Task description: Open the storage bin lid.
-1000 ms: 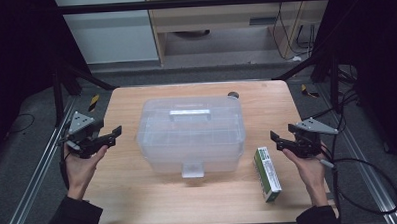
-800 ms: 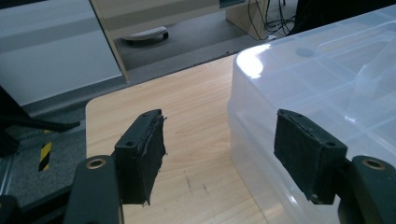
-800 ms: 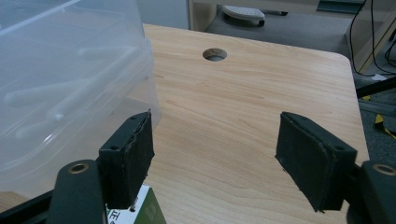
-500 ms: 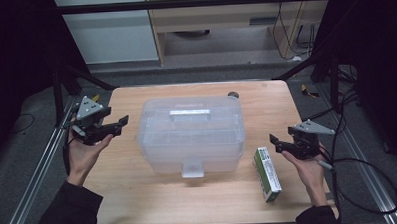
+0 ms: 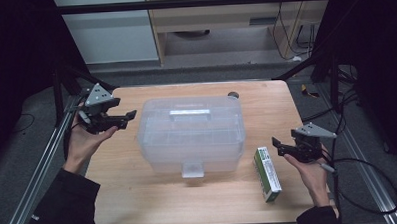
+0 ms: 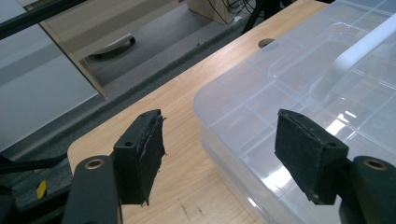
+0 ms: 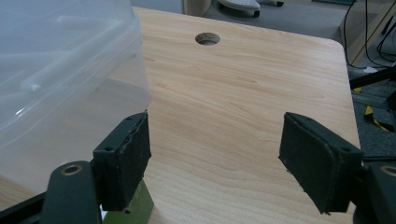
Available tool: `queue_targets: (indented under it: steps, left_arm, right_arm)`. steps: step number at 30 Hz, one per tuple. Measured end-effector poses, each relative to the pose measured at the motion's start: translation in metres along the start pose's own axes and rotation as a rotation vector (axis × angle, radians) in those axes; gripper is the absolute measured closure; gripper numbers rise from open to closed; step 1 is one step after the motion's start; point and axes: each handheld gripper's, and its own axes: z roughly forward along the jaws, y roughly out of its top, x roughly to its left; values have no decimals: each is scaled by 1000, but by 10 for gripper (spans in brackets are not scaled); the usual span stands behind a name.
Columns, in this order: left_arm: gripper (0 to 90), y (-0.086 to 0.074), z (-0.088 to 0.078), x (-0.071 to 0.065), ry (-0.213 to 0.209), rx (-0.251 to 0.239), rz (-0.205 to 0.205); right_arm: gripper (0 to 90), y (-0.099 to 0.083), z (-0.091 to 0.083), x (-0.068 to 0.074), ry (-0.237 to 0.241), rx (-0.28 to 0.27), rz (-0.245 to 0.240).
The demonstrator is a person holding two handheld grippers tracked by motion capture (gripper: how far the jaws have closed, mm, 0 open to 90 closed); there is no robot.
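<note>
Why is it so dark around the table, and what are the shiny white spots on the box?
High view: light falls on the table while the room's sides stay black. Left gripper view: the white spots are glare on the clear box lid. Right gripper view: the box looks milky and blurred up close.

A lab – framed rig (image 5: 62, 142), trailing cables (image 5: 360, 159), wooden table (image 5: 189, 202)

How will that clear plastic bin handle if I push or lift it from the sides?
The bin looks empty through its clear walls, so it is probably light for its size and may slide easily on the smooth table. Its glossy, thin-looking walls could flex and slip under pads. The lid handle seems the safer lifting point.
</note>
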Motion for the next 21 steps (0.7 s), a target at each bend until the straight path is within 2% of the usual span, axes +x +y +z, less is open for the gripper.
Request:
queue_targets:
  steps: [1,4,8,9,10,11,14,15,17,21]
  left_arm:
    - [316,5,0,0,-4,5,25]
    - [314,7,0,-1,-22,3,29]
    - [313,11,3,-1,-37,28,60]
    - [313,14,4,-2,-50,31,71]
    - [313,16,6,-1,-68,14,89]
    - [313,16,5,-3,-72,30,83]
    - [312,19,5,-5,-95,44,104]
    - [311,21,7,-8,-101,61,130]
    - [312,23,8,-10,-100,76,157]
    - [313,26,11,-14,-117,85,189]
  right_arm:
    - [244,-1,0,0,-3,5,-1]
    - [240,-3,0,-1,-4,13,0]
    - [235,-4,0,-2,-7,19,-2]
    - [234,-4,0,-2,-9,19,-4]
    - [234,-4,0,-3,-8,18,-3]
    - [234,-4,1,-3,-8,19,-2]
    - [229,-5,1,-3,-6,21,-6]
    - [228,-7,1,-3,-6,27,-7]
    - [229,-8,2,-3,-6,27,-1]
    - [228,-9,4,-4,-5,34,0]
